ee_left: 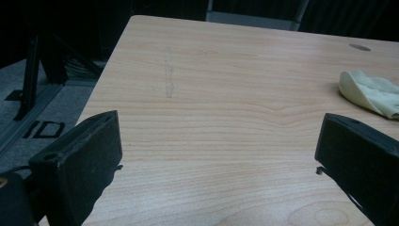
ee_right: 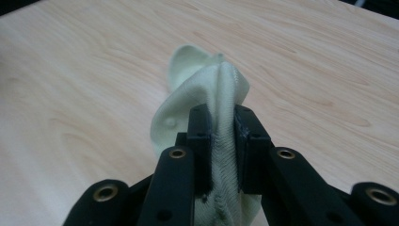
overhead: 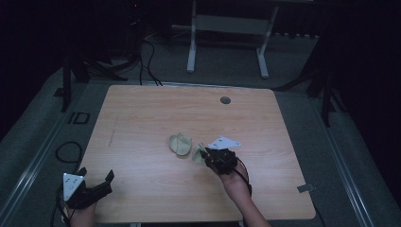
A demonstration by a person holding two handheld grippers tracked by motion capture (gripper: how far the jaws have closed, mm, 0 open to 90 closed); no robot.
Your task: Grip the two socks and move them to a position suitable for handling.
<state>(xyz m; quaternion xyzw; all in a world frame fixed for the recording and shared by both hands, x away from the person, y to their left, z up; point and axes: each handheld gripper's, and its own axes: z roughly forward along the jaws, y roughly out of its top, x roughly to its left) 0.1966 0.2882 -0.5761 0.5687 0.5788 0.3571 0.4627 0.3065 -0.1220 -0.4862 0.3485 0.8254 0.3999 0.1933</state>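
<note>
Held cloth [ee_right: 221, 94]: a pale green ribbed piece, pinched upright between the right gripper's fingers [ee_right: 200, 141]; in the high view it shows as a small pale fold [overhead: 198, 152] at the gripper's left, near the table's middle.
Right gripper [overhead: 206, 157]: fingers closed tight on the held cloth, fabric bunched between the pads, its upper end fanning out above them.
Second cloth [overhead: 180, 144]: a crumpled pale green piece lying flat on the table, just beside the held cloth on its left; the left gripper view shows it at the right edge [ee_left: 371, 92].
Left gripper [overhead: 97, 177]: at the near left corner of the table, fingers [ee_left: 89, 160] spread wide with only bare wood between them.
Table [overhead: 156, 113]: light wood grain, a faint scuff mark [ee_left: 169, 80] toward the left side, a round hole [overhead: 225, 100] near the far edge.
</note>
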